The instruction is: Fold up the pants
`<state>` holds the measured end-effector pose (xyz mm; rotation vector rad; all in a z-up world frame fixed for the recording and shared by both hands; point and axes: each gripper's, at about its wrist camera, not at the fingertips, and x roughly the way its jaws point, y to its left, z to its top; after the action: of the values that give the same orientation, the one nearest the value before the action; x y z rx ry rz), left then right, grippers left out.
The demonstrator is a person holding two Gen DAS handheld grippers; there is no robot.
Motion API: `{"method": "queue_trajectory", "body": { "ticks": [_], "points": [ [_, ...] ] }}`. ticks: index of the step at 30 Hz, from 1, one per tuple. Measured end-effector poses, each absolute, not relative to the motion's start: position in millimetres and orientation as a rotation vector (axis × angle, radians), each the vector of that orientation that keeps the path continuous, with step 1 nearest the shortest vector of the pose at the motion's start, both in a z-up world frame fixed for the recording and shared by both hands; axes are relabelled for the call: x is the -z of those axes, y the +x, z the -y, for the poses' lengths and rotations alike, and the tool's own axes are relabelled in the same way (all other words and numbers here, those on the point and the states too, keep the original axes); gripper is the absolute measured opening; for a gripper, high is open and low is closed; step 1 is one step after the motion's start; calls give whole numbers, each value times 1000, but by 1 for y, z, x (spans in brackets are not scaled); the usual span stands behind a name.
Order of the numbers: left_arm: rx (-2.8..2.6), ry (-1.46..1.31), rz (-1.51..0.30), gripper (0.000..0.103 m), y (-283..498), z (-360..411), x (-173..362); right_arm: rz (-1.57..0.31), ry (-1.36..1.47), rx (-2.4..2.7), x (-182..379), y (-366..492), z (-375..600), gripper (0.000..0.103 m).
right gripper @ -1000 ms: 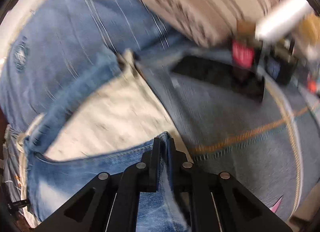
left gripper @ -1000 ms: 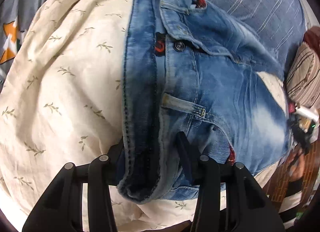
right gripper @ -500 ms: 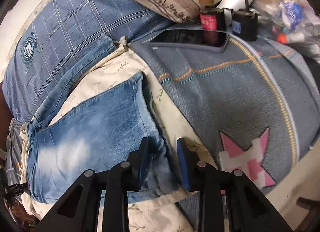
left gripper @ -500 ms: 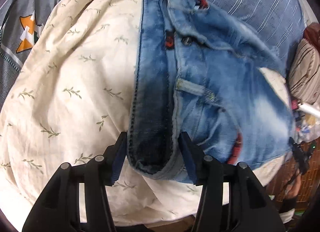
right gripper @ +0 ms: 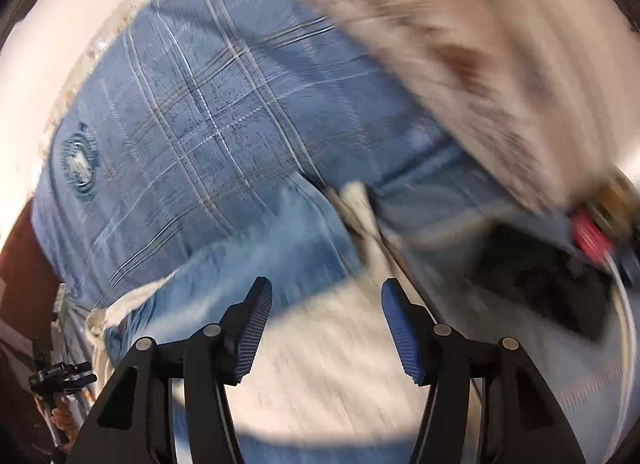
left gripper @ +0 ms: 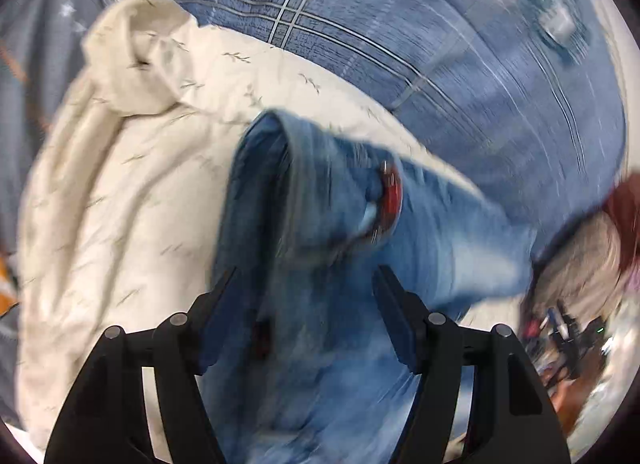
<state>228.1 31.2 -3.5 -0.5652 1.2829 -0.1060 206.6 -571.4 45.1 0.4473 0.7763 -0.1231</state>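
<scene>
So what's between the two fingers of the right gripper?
In the right wrist view, the right gripper is open with nothing in its gap; behind it show the cream sheet and the jeans, blurred.

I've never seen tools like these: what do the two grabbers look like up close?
The left gripper and right gripper look alike: black angular plastic linkages with round silver pivot pins, each ending in two fingers with blue pads, visibly ribbed on the right one. No cables or markings show.

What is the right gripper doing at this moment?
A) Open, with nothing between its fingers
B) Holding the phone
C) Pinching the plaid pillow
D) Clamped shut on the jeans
A: the right gripper has its fingers spread wide apart, with only blurred cream sheet showing in the gap; the jeans lie beyond its tips.
</scene>
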Motion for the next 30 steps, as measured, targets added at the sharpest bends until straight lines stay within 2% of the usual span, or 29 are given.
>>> {"method": "queue_trajectory", "body": {
  "ticks": [5,9,10,11,12,13,19,23,26,30],
  "points": [
    [107,-650,-1290,67,264,-36,17,-854,355,149,-27,301,558,60],
    [109,-661,-1297,70,281,-34,32,-890,265,174,-7,341,542,60],
    [118,-663,-1303,69,287,-31,37,-909,228,182,-1,347,537,58],
    [129,-659,-1307,54,289,-27,40,-920,186,178,3,349,530,29],
    [141,-618,-1302,17,292,-20,39,-924,172,166,4,348,526,9],
    [144,-579,-1299,9,294,-15,36,-908,165,171,1,343,523,9],
    [105,-391,-1132,9,264,6,-13,-734,215,125,-54,262,526,9],
    [106,-332,-1011,9,216,7,-55,-646,230,106,-82,179,524,9],
    [137,-316,-953,10,168,4,-74,-599,258,83,-85,110,525,9],
    [182,-328,-939,10,108,5,-64,-586,308,84,-60,31,520,9]
  ]
}}
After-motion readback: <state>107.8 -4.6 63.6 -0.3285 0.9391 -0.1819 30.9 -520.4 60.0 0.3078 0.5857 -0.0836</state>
